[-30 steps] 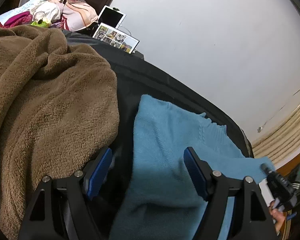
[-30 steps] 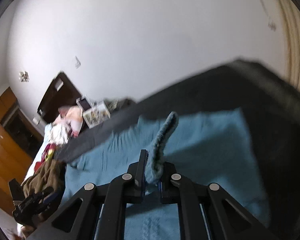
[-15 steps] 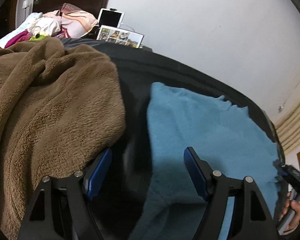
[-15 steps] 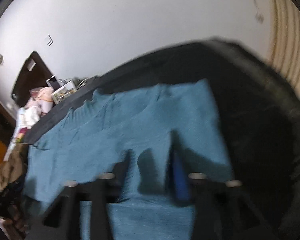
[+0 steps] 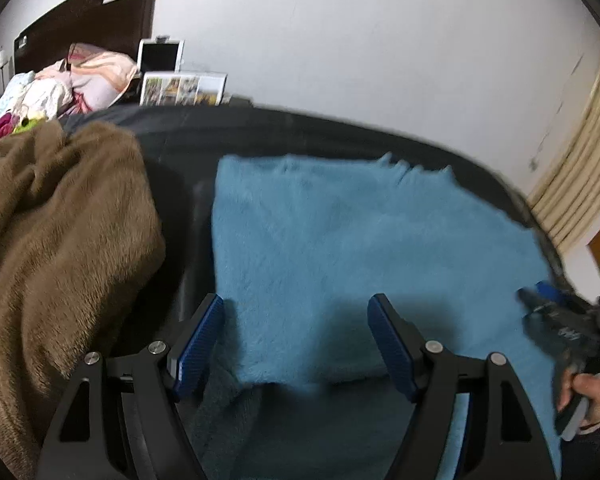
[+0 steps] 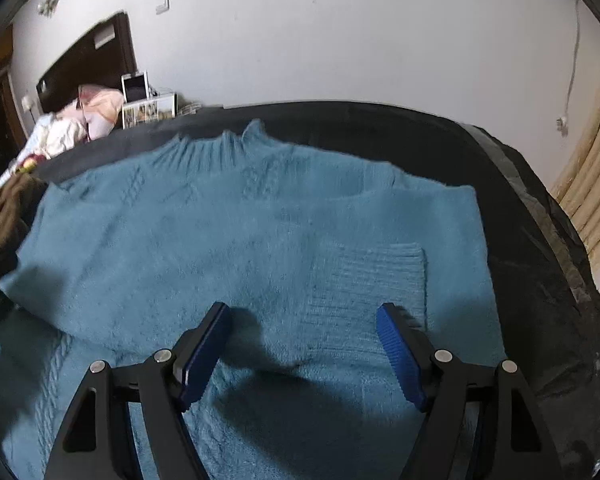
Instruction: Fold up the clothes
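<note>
The blue sweater (image 6: 236,240) lies spread on the dark bed (image 6: 540,264), collar toward the far edge by the wall, with one sleeve folded in so its ribbed cuff (image 6: 376,276) rests on the body. The right tongs (image 6: 304,344) have just been opening; they stand wide above the sweater with nothing between the pads. The left tongs (image 5: 296,340) also stand wide and empty over the sweater's left side, close to the brown fleece blanket (image 5: 60,240) heaped toward the bed's left edge. The sleeve fold on this side looks finished. Next likely comes the other sleeve or the hem: it calls for lowering onto a fabric edge, pinching a single layer and carrying it across without dragging the rest.
</note>
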Available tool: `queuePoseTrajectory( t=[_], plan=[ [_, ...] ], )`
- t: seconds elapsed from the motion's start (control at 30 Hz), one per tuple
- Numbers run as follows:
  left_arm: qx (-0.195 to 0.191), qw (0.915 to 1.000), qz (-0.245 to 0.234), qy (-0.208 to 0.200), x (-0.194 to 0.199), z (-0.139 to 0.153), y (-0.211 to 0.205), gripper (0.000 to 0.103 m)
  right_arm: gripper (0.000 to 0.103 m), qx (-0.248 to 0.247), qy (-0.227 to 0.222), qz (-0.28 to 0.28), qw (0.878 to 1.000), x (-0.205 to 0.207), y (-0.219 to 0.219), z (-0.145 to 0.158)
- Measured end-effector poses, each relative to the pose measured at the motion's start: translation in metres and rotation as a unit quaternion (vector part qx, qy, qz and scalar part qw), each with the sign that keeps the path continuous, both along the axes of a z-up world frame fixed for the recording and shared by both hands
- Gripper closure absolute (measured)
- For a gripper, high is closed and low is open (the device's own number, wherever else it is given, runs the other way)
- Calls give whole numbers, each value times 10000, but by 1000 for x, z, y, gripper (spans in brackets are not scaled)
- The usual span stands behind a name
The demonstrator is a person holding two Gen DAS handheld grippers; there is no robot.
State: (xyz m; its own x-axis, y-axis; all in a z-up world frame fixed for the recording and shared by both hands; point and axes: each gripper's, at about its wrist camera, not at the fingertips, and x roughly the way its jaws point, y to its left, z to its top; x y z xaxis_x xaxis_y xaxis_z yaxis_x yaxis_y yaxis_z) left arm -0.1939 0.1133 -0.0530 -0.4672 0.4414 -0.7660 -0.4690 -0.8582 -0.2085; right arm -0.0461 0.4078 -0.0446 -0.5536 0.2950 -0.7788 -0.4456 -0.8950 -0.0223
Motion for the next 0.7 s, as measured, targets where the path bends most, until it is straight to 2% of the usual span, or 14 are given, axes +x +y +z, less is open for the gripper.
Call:
queuePoseTrajectory(
  t=[0.23,0.37,0.5,0.57,0.7],
  plan=[
    [-298,9995,100,-5,-3,-11,1,24,16,1,-46,-65,10000,1,2,-2],
    [-304,9995,111,25,-4,-11,-1,21,12,-14,-55,-106,9999,0,7,-5],
    [-315,9994,109,38,-6,-13,-2,21,1,-17,-123,-281,9995,-5,11,-10],
    [-307,9995,106,19,-8,-14,0,21,1,-185,-65,-320,9993,-6,17,-11],
    [-307,9994,106,-86,-11,-13,1,20,1,-142,-91,-352,9992,-7,16,-11]
  ],
)
